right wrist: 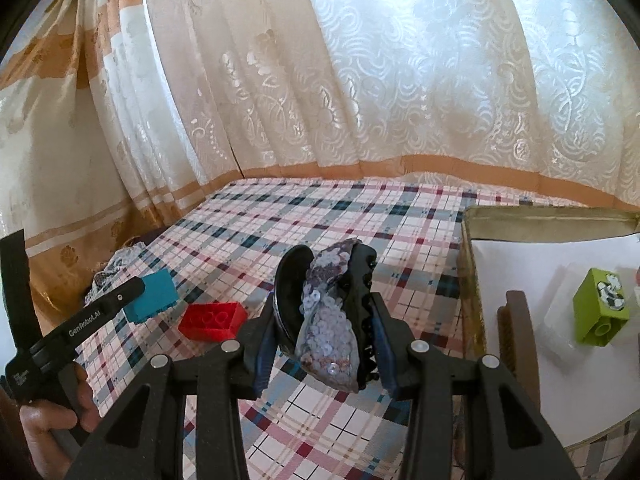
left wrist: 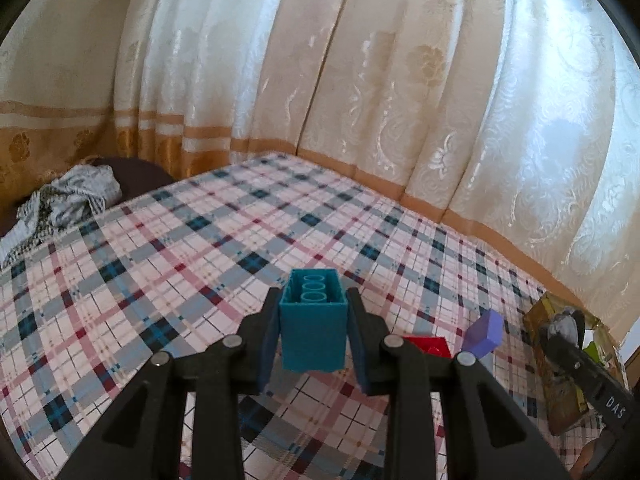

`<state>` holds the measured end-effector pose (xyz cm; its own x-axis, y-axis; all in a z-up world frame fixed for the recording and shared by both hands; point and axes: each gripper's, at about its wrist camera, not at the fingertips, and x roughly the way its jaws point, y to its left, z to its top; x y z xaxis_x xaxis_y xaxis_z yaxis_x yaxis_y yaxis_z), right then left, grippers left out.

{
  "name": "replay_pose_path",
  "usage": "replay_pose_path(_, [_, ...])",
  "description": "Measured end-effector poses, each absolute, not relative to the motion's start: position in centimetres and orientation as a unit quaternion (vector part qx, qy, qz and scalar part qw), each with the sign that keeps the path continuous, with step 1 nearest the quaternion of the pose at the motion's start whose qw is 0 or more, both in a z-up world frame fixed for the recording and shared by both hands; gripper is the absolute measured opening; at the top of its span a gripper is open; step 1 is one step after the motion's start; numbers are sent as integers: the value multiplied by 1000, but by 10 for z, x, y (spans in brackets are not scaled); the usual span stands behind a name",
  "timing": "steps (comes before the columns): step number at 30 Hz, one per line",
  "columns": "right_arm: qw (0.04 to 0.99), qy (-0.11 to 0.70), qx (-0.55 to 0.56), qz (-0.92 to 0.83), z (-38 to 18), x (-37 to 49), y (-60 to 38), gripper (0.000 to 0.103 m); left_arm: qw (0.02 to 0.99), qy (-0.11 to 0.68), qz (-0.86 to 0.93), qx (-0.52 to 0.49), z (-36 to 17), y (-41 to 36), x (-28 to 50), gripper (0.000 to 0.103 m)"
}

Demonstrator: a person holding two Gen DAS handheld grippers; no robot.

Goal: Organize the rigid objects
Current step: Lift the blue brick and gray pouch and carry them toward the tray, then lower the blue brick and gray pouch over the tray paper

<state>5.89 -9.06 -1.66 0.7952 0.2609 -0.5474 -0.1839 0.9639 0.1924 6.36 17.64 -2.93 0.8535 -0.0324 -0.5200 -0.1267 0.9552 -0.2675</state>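
Left gripper (left wrist: 313,330): its jaws are closing tight on a teal brick (left wrist: 313,320), hollow underside facing the camera, and holding it clear above the plaid cloth (left wrist: 168,264).
Right gripper (right wrist: 326,320): its jaws are standing part-way open but pressing on a sequined hair clip (right wrist: 330,316) with black teeth, also carrying it in the air.
Box (right wrist: 470,280): it is sitting at the cloth's right side, white-lined, already holding a green brick (right wrist: 600,308) and a brown comb-like piece (right wrist: 520,332).
Waiting: a red brick (right wrist: 212,320) is lying on the cloth, and a purple block (left wrist: 484,334) is showing just beside it in the left view.
Progress: judging by this, sorting is partly done; two items are being carried, at least two remain.
Hard to tell: the box is getting cut off at the right edge, so its full contents are staying hidden; the purple block is not appearing in the right view; the crumpled fabric (left wrist: 68,204) at far left is unclear.
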Motion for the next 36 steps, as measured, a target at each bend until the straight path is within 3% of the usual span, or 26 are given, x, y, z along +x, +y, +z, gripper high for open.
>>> replay_pose_path(20, [960, 251, 81, 97, 5, 46, -115, 45, 981, 184, -22, -62, 23, 95, 35, 30])
replay_pose_path(36, [969, 229, 73, 62, 15, 30, -159, 45, 981, 178, -70, -38, 32, 29, 28, 30])
